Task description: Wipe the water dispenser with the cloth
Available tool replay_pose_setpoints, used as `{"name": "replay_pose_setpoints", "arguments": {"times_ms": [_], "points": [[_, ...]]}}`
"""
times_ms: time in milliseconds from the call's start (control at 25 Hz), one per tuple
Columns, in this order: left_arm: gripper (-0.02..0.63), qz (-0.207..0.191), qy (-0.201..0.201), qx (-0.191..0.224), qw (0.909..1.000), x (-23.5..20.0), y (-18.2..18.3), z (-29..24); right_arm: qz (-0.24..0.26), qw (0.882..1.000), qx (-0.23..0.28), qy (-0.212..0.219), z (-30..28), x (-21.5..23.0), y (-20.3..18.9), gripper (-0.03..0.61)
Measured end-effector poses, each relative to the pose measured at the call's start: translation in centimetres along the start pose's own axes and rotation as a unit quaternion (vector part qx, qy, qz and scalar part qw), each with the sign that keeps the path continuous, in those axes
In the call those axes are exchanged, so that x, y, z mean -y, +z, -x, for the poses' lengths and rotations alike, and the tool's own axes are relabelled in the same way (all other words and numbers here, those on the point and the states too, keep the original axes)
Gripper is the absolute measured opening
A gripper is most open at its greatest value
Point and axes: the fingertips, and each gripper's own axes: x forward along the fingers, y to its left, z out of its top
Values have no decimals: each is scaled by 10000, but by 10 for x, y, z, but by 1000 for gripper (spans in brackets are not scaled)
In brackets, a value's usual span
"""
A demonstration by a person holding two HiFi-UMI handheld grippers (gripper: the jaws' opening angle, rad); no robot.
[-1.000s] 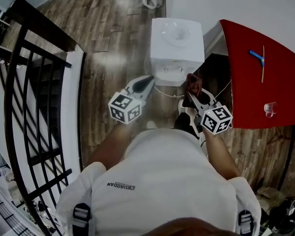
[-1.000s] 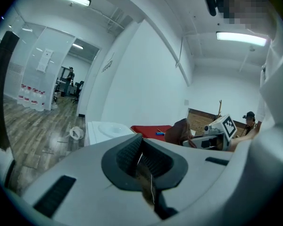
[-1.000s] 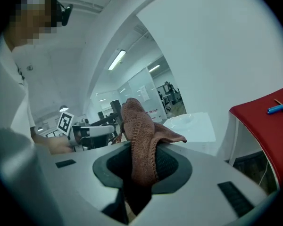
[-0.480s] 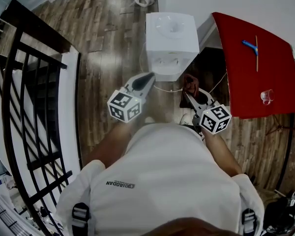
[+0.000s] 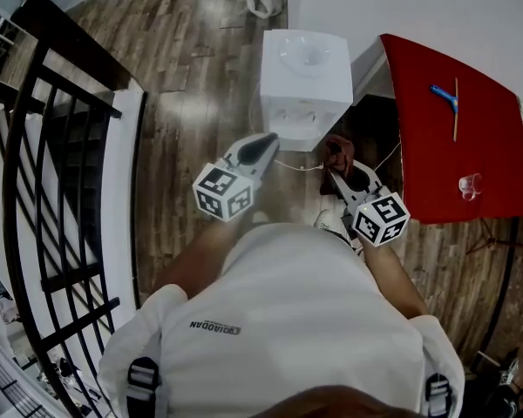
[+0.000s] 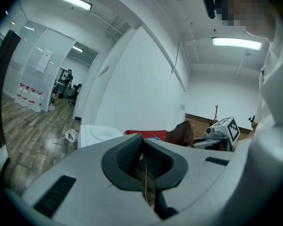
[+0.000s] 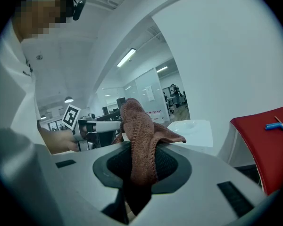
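Cloth (image 7: 139, 124), seemingly bunched, in right gripper (image 7: 144, 165)

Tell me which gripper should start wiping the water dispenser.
Right, I'd say. The right gripper is shut on the brown cloth, just in front of the water dispenser. The left gripper is shut with nothing between its jaws.

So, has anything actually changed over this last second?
Nothing visibly moved, only the head view sways a little. The right claw stays shut on the cloth. The left claw stays shut and empty. Both are still held short of the dispenser.
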Motion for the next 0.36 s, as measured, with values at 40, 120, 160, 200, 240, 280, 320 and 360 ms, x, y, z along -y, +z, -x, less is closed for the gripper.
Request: {"name": "replay_pose_setpoints", "arguments": {"times_ms": [40,120,160,200,240,280,320,360], "points": [[-3,-12,13,-19,10000,1,-1,0,-45,10000,20,4,0,2,0,90],[-3,-12,66,-68,10000,-1,-4,-1,-152,9999,51,26,-1,5,-1,91],[-3,-6,93,-87,9999,-1,-6,-1,-194,9998,59,40,-1,6,-2,90],[-3,-2,112,-100,9999,-2,-8,-2,-223,9997,62,52,-2,7,-3,90],[-3,-1,121,-111,9999,-1,-9,-3,-243,9997,63,60,-1,7,-5,89],[-3,-6,121,-120,9999,1,-10,-4,-262,9996,64,68,-1,7,-6,89],[-3,-13,115,-128,9999,2,-12,-5,-281,9996,67,76,-1,7,-7,89],[-3,-21,108,-135,9998,4,-13,-7,-300,9995,69,83,0,8,-9,90]]}}
